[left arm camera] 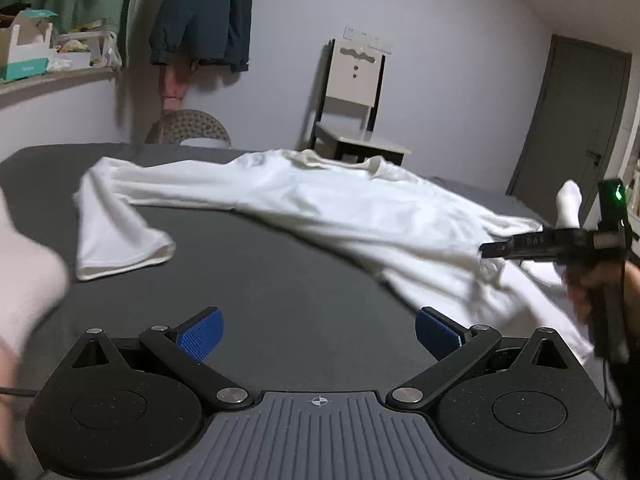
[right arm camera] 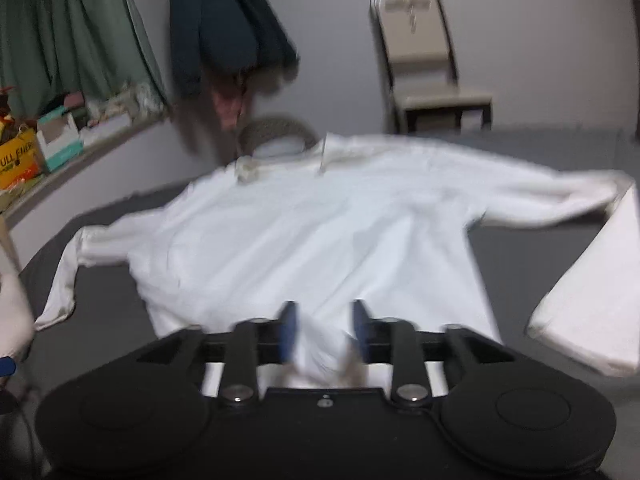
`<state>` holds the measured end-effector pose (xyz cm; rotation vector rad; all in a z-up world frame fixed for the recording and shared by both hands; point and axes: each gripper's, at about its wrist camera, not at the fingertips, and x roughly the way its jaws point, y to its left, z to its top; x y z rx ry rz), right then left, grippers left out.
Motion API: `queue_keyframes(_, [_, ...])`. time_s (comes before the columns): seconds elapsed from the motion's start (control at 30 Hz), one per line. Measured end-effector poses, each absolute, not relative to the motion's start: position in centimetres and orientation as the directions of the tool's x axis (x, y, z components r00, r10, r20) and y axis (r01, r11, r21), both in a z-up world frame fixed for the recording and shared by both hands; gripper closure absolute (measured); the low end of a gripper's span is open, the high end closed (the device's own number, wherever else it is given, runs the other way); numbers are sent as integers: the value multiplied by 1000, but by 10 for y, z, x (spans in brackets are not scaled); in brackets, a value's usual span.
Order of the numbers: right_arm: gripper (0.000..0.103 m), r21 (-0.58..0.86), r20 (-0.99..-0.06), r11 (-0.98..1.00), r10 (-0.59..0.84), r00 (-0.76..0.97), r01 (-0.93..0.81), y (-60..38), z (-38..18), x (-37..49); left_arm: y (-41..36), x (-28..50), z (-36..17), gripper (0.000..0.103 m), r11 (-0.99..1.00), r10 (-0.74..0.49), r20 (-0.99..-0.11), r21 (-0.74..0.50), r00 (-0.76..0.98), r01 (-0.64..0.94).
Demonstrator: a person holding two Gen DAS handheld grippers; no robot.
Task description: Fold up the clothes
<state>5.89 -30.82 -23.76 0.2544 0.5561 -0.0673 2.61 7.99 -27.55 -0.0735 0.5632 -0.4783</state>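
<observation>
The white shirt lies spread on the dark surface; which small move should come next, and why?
Probably bring the left gripper to the near sleeve and close on its cuff. Its fingers are open over bare dark surface, while the right gripper is already at the white shirt hem.

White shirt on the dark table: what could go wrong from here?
1. The right gripper has hem fabric bunched between its pads; whether they pinch it is unclear, so a pull may drag the white shirt crooked.
2. The left gripper is open over bare table, so that side is unsupported.
</observation>
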Motion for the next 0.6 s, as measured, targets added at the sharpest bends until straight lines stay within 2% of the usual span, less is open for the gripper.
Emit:
queue_keyframes(0.03, [43, 236, -500, 962, 2, 866, 134, -310, -235, 52, 69, 30, -273, 0, 887, -457, -496, -190, 738, 421])
queue_keyframes(0.1, [11, 262, -455, 953, -15, 890, 150, -315, -235, 45, 46, 39, -270, 0, 886, -458, -486, -182, 744, 426])
queue_keyframes(0.2, [1, 236, -452, 952, -72, 889, 197, -320, -247, 42, 6, 60, -276, 0, 898, -440, -466, -210, 767, 387])
queue_keyframes(0.33, [0, 149, -499, 973, -80, 863, 177, -324, -269, 48, -33, 104, -302, 0, 926, -358, -536, -311, 765, 216])
queue_keyframes(0.5, [0, 93, -586, 976, -107, 803, 198, -324, -294, 67, -65, 123, -320, 0, 966, -244, -540, -208, 805, 153])
queue_keyframes(0.6, [0, 63, -595, 978, -125, 794, 201, -321, -294, 73, -74, 130, -322, 0, 974, -222, -560, -157, 798, 161])
